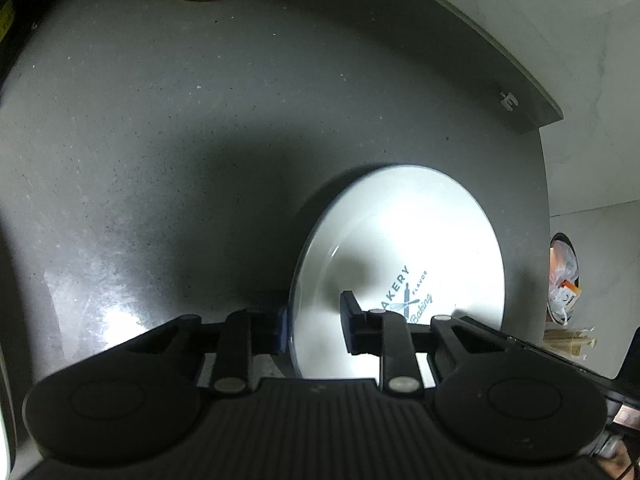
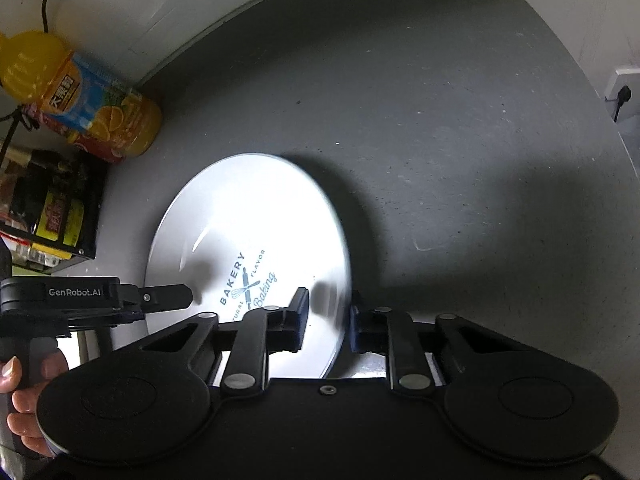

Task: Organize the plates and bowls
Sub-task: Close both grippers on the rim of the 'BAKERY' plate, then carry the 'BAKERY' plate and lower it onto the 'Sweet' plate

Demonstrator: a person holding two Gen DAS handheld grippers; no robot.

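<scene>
Your counter [image 1: 168,128] is a dark grey speckled slab, and most of it lies bare from 9 o'clock round to 12 in the left wrist view. Its far edge meets a pale wall [image 1: 540,20] that sweeps from 12 to 2 o'clock. At 3 o'clock the slab ends in a side edge, and beyond it you see a bin with a plastic liner [image 1: 563,280]. An orange drink bottle [image 2: 80,92] stands in the far corner at 10 o'clock of the right wrist view, with a dark box of packets [image 2: 60,208] near it along the left edge. A wall socket [image 2: 622,96] sits at 2 o'clock.

The white plate [image 1: 400,248], printed "BAKERY" and "Baking", sits between your two claws, its rim motion-blurred on the right side; whether it rests on the counter or is lifted cannot be told.

Your left claw [image 1: 316,328] is partly open and straddles the plate's left rim, one finger outside the rim and one over the plate's face. Whether the pads actually press the rim is hard to tell.

Your right claw [image 2: 330,324] straddles the opposite rim the same way, its jaws narrowed around the edge; firm contact cannot be confirmed. Your hand [image 2: 24,400] grips the left handle at 8 o'clock.
</scene>
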